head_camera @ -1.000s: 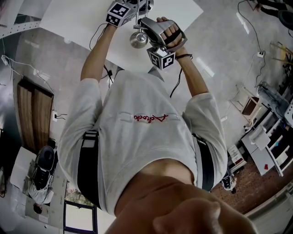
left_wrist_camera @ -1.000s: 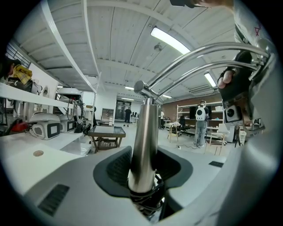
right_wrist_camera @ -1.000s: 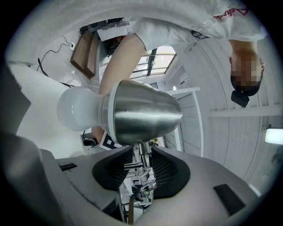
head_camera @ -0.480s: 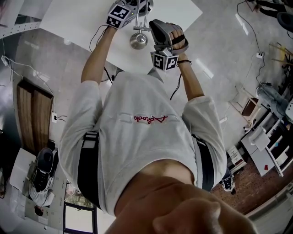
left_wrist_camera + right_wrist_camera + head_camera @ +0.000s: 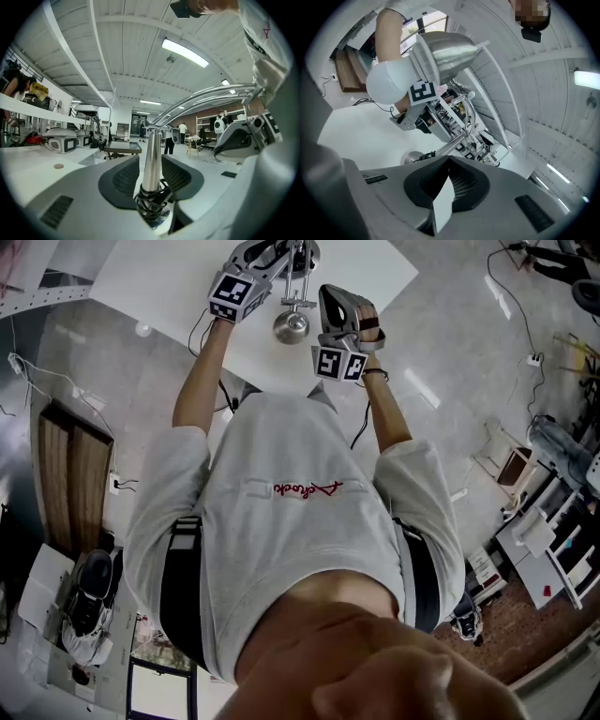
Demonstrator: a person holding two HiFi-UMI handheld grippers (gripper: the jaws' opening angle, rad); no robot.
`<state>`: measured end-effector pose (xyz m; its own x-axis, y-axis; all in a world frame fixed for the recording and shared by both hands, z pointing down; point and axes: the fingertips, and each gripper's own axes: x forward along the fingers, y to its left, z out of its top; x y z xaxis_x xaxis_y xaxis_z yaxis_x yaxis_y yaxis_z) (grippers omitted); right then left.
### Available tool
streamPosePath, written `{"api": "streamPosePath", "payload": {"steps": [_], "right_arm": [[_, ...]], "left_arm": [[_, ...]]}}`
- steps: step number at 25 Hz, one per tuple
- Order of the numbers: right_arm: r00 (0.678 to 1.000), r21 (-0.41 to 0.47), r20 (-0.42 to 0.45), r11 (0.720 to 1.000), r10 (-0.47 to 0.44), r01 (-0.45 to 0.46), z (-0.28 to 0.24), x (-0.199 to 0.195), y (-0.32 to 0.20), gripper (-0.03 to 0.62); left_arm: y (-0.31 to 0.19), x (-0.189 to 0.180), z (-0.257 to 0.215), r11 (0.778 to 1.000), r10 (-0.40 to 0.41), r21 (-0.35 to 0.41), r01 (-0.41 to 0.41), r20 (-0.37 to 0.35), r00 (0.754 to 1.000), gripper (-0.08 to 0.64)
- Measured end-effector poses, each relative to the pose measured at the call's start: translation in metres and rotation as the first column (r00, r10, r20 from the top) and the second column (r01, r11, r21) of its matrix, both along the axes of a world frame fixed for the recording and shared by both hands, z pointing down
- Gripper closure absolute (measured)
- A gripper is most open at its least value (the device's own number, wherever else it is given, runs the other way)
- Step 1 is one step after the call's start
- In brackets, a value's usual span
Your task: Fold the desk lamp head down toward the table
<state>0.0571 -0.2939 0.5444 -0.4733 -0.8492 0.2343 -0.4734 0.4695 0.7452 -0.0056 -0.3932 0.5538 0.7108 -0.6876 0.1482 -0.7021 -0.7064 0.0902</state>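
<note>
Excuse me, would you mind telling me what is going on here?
A person is working on a desk lamp on a white table with two handheld grippers. The left gripper has its jaws apart around the lamp's upright post. The right gripper has just closed its jaws on nothing and sits near the lamp head, not touching it.

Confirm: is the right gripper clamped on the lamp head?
No: in the right gripper view the right gripper is shut on nothing, and the lamp head sits beyond it, untouched.
</note>
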Motion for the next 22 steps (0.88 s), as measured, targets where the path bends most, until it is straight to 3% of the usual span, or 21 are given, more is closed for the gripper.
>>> {"api": "streamPosePath", "payload": {"steps": [2,6,11,14,18,20,22], "right_arm": [[1.000,-0.009,0.018,1.000,0.019,-0.019,0.000,0.002,0.000,0.572],[0.998,-0.031,0.047,0.999,0.042,-0.040,0.001,0.002,0.004,0.572],[0.995,-0.057,0.080,0.997,0.065,-0.061,0.002,0.003,0.014,0.572],[0.978,-0.109,0.180,0.990,0.104,-0.085,-0.007,0.003,0.014,0.572],[0.909,-0.212,0.367,0.969,0.197,-0.125,-0.021,0.011,0.014,0.572],[0.850,-0.276,0.465,0.953,0.248,-0.127,-0.025,0.017,0.015,0.572],[0.771,-0.345,0.559,0.931,0.307,-0.121,-0.027,0.026,0.016,0.572]], "left_arm": [[0.009,-0.013,0.000,0.999,-0.032,-0.001,0.032,-0.007,0.999,0.390],[0.026,-0.035,0.000,0.997,-0.075,0.003,0.075,-0.007,0.997,0.532],[0.051,-0.051,0.001,0.991,-0.132,-0.009,0.132,-0.013,0.991,0.532],[0.061,-0.053,-0.002,0.990,-0.138,0.004,0.138,0.003,0.990,0.532],[0.076,-0.054,-0.012,0.989,-0.144,0.042,0.143,0.021,0.989,0.532],[0.082,-0.054,-0.015,0.990,-0.136,0.043,0.135,0.020,0.990,0.532],[0.088,-0.056,-0.017,0.990,-0.136,0.042,0.136,0.017,0.991,0.532]]}}
